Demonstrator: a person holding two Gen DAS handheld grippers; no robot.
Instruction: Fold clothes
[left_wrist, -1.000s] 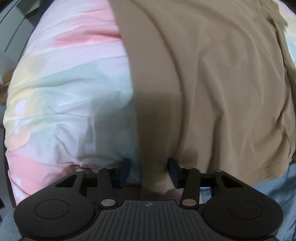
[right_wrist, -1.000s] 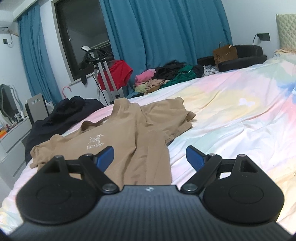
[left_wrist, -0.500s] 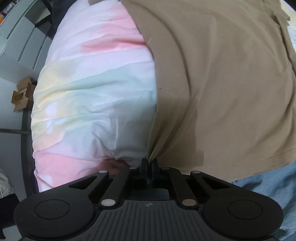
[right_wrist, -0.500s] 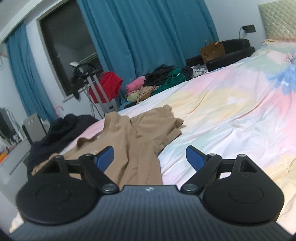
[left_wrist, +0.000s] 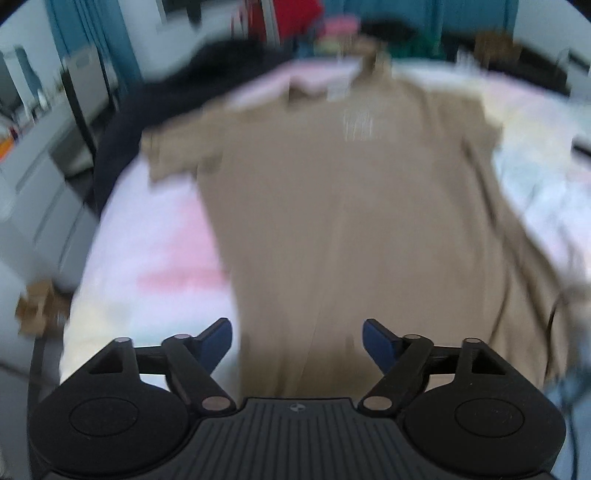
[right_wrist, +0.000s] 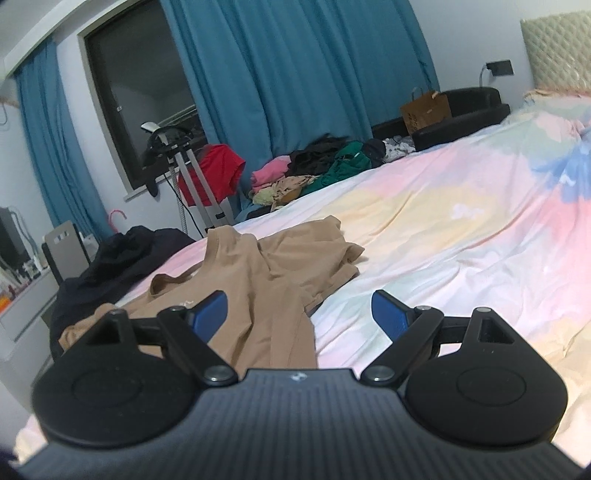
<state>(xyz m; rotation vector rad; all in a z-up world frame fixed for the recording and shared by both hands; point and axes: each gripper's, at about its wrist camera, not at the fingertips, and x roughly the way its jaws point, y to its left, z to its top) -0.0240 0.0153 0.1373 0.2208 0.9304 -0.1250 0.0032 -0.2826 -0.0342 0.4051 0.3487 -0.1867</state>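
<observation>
Pastel bedspread (left_wrist: 159, 258) carries a tan T-shirt (left_wrist: 362, 221) — collar pointing away, lengthwise — both grippers' fingers (left_wrist: 218, 338) spread, empty.

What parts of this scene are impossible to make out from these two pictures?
- Left wrist view: motion blur smears everything; the white print on the tan shirt is unreadable.
- Left wrist view: the shirt's near hem is hidden behind the left gripper.
- Right wrist view: the right gripper covers the shirt's lower part and most of its print.
- Right wrist view: the clothes pile by the curtain is too far away to sort into single garments.
</observation>
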